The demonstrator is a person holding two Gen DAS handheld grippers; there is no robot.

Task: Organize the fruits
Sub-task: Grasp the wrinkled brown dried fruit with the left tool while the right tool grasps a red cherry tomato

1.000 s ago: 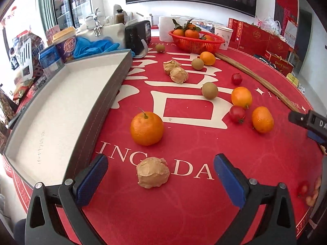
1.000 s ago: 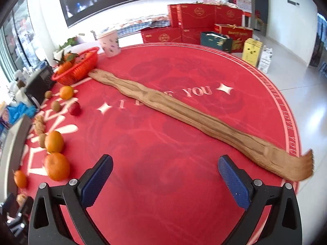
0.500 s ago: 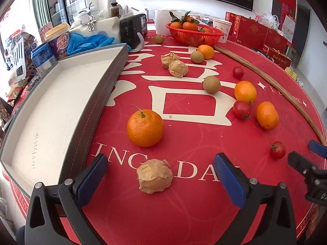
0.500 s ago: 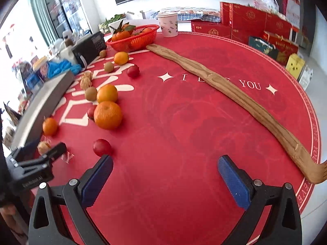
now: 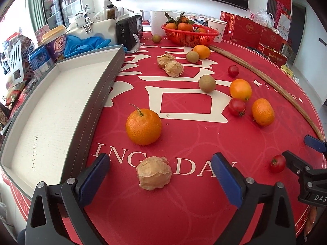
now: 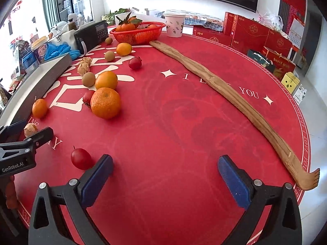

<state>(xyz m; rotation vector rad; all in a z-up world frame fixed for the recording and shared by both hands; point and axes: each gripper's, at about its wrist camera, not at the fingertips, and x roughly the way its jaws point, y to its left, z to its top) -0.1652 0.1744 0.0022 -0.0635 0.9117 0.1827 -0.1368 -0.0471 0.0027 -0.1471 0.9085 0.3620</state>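
While both tools gape wide and hold nothing, left tool (image 5: 160,175) around papery brown husk fruit (image 5: 153,172), small red tomato (image 6: 81,158) beside right tool (image 6: 165,175), long wooden back scratcher (image 6: 229,94) crossing red counter (image 6: 163,122), grey tray (image 5: 47,110) cut off left.

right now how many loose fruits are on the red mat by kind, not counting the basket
oranges: 4
tomatoes: 3
kiwis: 3
husk fruits: 3
total: 13
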